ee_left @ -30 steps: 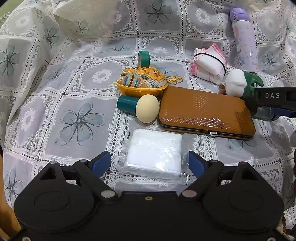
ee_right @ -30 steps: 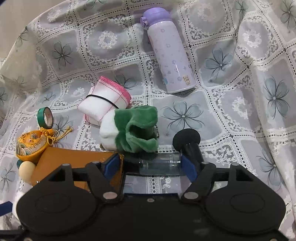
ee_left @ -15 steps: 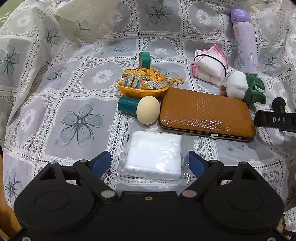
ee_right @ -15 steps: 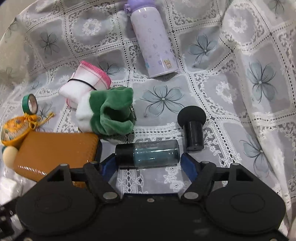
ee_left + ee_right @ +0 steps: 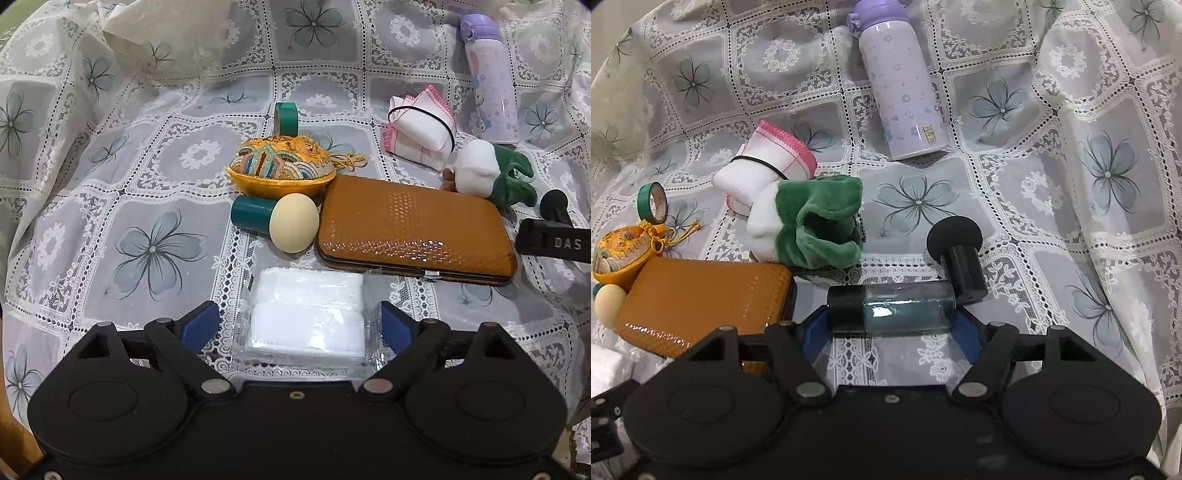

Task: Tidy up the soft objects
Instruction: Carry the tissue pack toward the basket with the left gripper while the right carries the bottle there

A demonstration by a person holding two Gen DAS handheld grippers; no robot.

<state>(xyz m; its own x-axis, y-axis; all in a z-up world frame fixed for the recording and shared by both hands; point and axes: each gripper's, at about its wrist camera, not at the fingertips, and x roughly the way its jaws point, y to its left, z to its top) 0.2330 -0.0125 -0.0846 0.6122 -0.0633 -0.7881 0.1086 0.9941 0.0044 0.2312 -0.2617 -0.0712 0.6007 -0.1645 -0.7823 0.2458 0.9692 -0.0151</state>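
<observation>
**Soft pack between the left fingers, bottle between the right**

While both grippers sit low in their frames, the left gripper (image 5: 299, 325) is spread wide around a white cotton pack in clear wrap (image 5: 308, 317), which lies flat on the lace tablecloth (image 5: 155, 155) at lower centre; its blue pads stand just beside the wrapper's edges, and whether they touch it is unclear. The pack looks puffy, layered and rectangular.

Among the other soft things, a white-and-green plush (image 5: 809, 221) lies at centre left of the right wrist view, touching a rolled white cloth with pink trim (image 5: 764, 166) bound by a black band. An embroidered yellow cushion (image 5: 282, 168) sits at centre of the left view, with a roll of green tape (image 5: 286, 118) upright behind it.

Only the right wrist view shows the right gripper (image 5: 892, 325) with its fingers at either end of a dark-capped glass bottle (image 5: 890, 306) lying crosswise; whether they clamp it cannot be told. A black mushroom-shaped sponge (image 5: 958, 254) touches the bottle's far end. The left view shows that gripper only as a black bar at the right edge.

A brown textured case (image 5: 413, 229) lies between the pack and the plush, with a beige egg-shaped sponge on a teal base (image 5: 291, 227) against its left end. A lilac flask (image 5: 901, 85) lies in the upper centre of the right view.
</observation>
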